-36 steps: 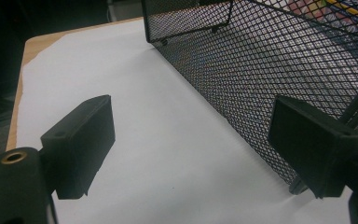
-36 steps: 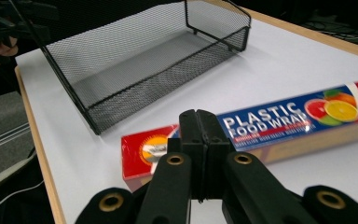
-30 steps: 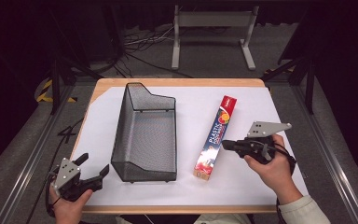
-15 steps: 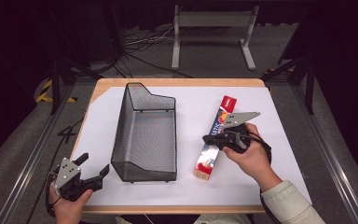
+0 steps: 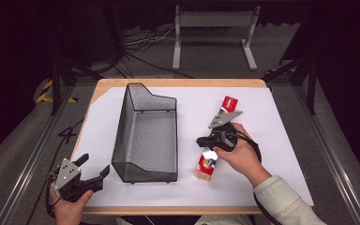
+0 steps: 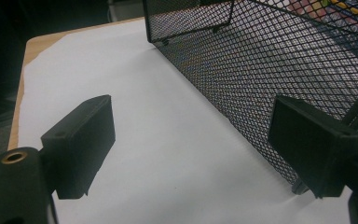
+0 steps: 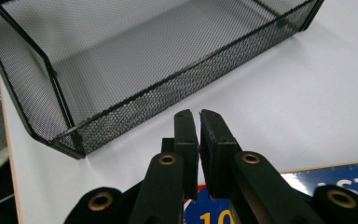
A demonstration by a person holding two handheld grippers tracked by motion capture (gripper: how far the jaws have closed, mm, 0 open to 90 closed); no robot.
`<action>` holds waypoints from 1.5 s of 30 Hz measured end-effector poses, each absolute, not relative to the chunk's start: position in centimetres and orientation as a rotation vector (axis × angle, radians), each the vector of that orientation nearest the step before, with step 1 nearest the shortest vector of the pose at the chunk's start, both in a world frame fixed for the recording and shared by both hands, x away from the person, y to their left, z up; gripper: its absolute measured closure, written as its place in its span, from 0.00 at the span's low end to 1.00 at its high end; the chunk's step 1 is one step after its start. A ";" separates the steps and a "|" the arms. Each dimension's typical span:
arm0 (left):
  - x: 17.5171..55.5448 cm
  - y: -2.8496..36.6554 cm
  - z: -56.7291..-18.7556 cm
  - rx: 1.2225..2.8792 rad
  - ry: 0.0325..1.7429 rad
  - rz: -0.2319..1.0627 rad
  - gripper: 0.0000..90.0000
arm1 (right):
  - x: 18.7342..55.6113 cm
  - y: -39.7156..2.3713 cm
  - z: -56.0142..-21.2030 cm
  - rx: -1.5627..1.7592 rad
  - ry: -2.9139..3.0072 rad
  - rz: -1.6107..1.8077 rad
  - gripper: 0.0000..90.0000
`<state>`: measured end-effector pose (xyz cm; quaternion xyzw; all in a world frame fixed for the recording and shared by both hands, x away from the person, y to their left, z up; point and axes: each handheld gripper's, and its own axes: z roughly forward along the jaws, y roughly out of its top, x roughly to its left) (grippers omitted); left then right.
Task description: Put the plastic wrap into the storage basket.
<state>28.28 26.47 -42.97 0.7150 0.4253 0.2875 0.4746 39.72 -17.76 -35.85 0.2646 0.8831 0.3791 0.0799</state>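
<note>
A long, narrow box (image 5: 212,145) with a red end, blue lettering and a bright colourful print lay flat on the white sheet (image 5: 281,140), just right of the black wire-mesh basket (image 5: 145,136) and roughly parallel to its long side. The right gripper (image 5: 205,140) hovered over the box's middle, level, pointing toward the basket, its jaws almost together with a thin gap and nothing between them; the right hand (image 5: 239,152) gripped it from behind. Off the basket's near left corner, the left gripper (image 5: 95,166) rested at the table's edge, jaws spread wide and empty.
</note>
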 end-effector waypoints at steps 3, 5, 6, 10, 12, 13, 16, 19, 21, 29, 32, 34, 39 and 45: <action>28.3 26.4 -43.0 1.750 1.039 0.702 0.17 | 39.8 -17.2 -36.5 0.798 2.679 1.083 0.98; 28.3 26.4 -43.0 1.752 1.038 0.702 0.17 | 39.9 -16.8 -37.0 0.804 2.708 1.046 0.98; 28.3 26.4 -43.0 1.752 1.038 0.701 0.17 | 40.0 -16.7 -37.2 0.804 2.716 1.034 0.98; 28.3 26.4 -43.0 1.752 1.038 0.700 0.17 | 40.1 -16.2 -37.9 0.802 2.753 0.984 0.98; 28.3 26.4 -43.0 1.752 1.041 0.698 0.17 | 40.2 -16.1 -38.1 0.790 2.766 0.969 0.98; 28.4 26.4 -43.1 1.752 1.041 0.697 0.17 | 40.1 -15.9 -38.3 0.788 2.780 0.958 0.98; 28.4 26.4 -43.1 1.758 1.038 0.698 0.17 | 40.1 -15.4 -38.7 0.768 2.804 0.925 0.98; 28.4 26.4 -43.1 1.757 1.038 0.697 0.17 | 40.1 -14.9 -39.1 0.754 2.824 0.883 0.98; 28.4 26.4 -43.1 1.759 1.038 0.697 0.17 | 40.1 -14.6 -39.3 0.743 2.843 0.856 0.98; 28.4 26.4 -43.1 1.757 1.039 0.696 0.17 | 40.2 -13.3 -39.6 0.708 2.898 0.681 0.98; 28.3 26.5 -43.1 1.754 1.044 0.695 0.17 | 40.2 -13.2 -39.7 0.709 2.908 0.677 0.98; 28.3 26.5 -43.1 1.755 1.043 0.697 0.17 | 40.2 -13.3 -39.7 0.715 2.909 0.679 0.99; 28.3 26.5 -43.1 1.755 1.043 0.696 0.17 | 40.1 -13.4 -39.6 0.715 2.915 0.688 1.00; 28.3 26.6 -43.1 1.753 1.042 0.698 0.17 | 39.7 -14.3 -39.2 0.721 2.943 0.643 1.00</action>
